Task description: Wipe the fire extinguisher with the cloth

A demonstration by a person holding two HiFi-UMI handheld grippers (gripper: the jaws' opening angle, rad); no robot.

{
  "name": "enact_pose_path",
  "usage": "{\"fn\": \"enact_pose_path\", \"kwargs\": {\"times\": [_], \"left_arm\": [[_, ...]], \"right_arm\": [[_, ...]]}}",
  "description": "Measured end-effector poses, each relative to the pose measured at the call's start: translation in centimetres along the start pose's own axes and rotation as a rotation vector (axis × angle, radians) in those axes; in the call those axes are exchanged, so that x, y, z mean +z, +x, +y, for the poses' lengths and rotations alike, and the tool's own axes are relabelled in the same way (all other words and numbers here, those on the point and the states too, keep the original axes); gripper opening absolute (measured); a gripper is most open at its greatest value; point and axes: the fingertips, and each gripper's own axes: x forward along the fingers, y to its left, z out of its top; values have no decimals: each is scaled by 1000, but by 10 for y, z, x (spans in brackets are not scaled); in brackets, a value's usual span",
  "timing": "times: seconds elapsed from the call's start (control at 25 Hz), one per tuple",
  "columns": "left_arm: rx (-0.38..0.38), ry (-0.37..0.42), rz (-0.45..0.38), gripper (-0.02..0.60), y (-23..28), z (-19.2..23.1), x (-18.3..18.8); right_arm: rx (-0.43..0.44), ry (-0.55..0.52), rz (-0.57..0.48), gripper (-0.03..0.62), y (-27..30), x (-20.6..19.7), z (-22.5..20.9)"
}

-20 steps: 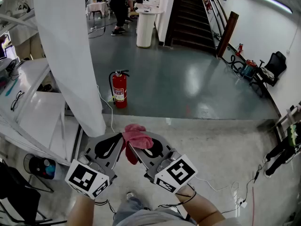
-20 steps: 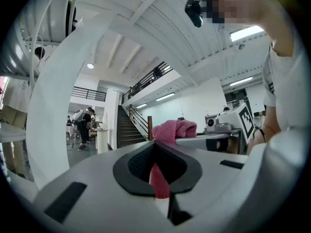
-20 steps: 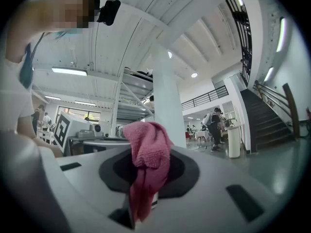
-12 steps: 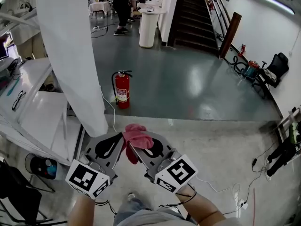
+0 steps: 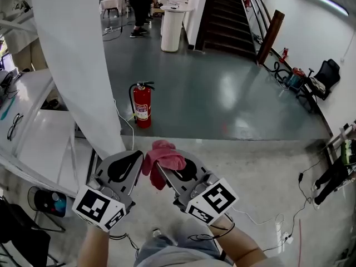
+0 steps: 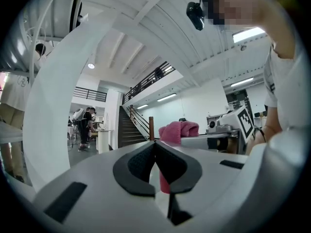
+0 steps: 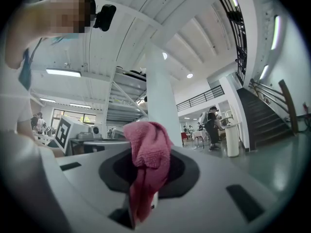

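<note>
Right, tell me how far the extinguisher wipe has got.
Done: the pink cloth is clamped in the right gripper. In hand: nothing more; the left gripper is shut, empty. Left: the fire extinguisher stands on the floor ahead, untouched, so reaching and wiping it remain.

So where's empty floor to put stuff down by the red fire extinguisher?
The shiny green floor right of the fire extinguisher, up to the stairs, is bare. It's crowded left, by the white pillar and desk, and along the right wall with cables.

left gripper (image 5: 134, 158): fingers (image 6: 133, 168) closed together, empty | right gripper (image 5: 161, 168): fingers (image 7: 188, 171) clamped on cloth (image 5: 163, 156) | grippers side by side, forearms low
</note>
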Motion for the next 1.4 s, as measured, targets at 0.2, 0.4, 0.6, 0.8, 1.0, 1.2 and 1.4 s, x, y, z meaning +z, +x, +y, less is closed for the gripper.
{"fn": "enact_pose_path", "kwargs": {"times": [0.2,0.4,0.6,0.8,1.0,1.2,1.4], "left_arm": [[4,14,0,8,41,21,-1],[55,21,10,8,101,55,-3],[153,26,16,8,169,89,1],[255,20,-17,8,231,118,4],[317,11,-10,8,268,144,-3],[340,-21,30,8,282,180,-30],[322,-34,53,8,292,222,-54]], "right_arm": [[10,3,-2,86,18,-1,-44],[69,-1,-11,86,52,2,-107],[198,-8,1,86,92,15,-176],[296,-29,18,86,119,21,-241],[333,-10,34,86,149,14,-289],[326,12,57,86,185,-9,-318],[301,-2,71,86,228,-34,-340]]}}
